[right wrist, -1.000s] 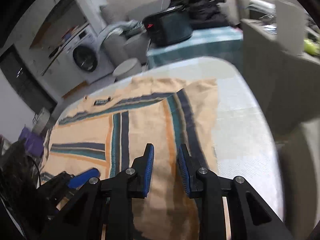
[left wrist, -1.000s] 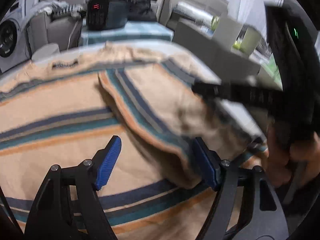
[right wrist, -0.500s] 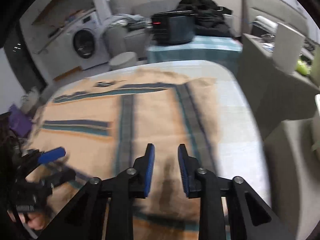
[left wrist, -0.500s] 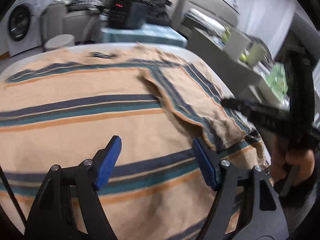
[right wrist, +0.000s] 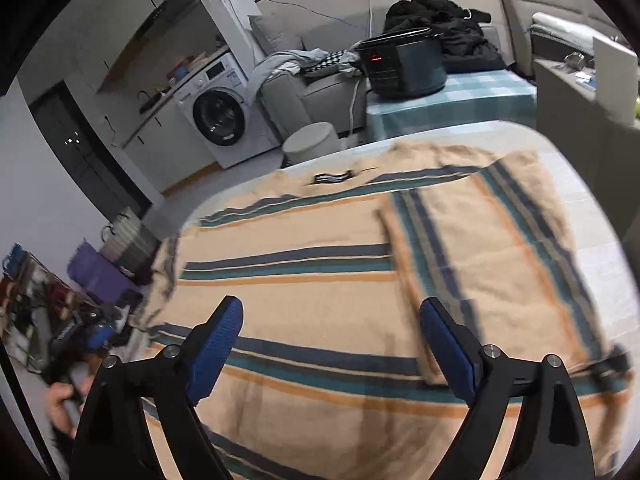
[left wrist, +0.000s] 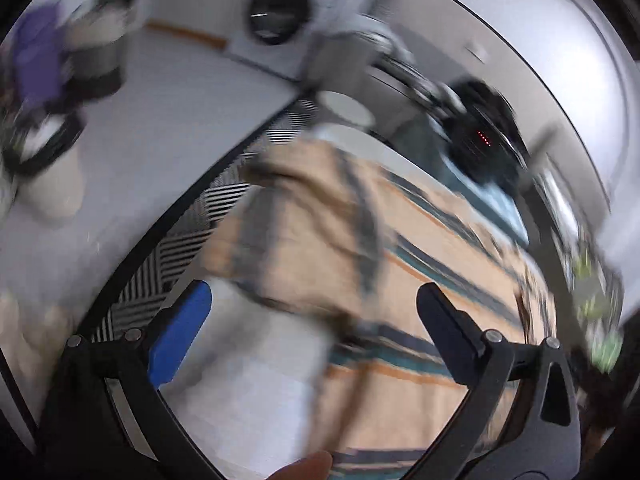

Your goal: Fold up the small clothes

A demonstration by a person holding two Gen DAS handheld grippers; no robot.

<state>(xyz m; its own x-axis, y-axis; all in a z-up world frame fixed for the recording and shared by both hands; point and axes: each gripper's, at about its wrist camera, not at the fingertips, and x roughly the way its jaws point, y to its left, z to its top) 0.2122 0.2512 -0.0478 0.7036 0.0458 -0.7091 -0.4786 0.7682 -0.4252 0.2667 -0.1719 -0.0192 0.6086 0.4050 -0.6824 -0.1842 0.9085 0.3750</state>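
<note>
- Striped shirt (right wrist: 320,280) lies spread flat on the white table (right wrist: 600,248), its right sleeve folded in over the body.
- Right gripper (right wrist: 332,344) hovers above the shirt's lower half, fingers spreading wide, nothing between them.
- Left gripper (left wrist: 316,336), at the shirt's left edge, fingers also spreading, empty.
</note>
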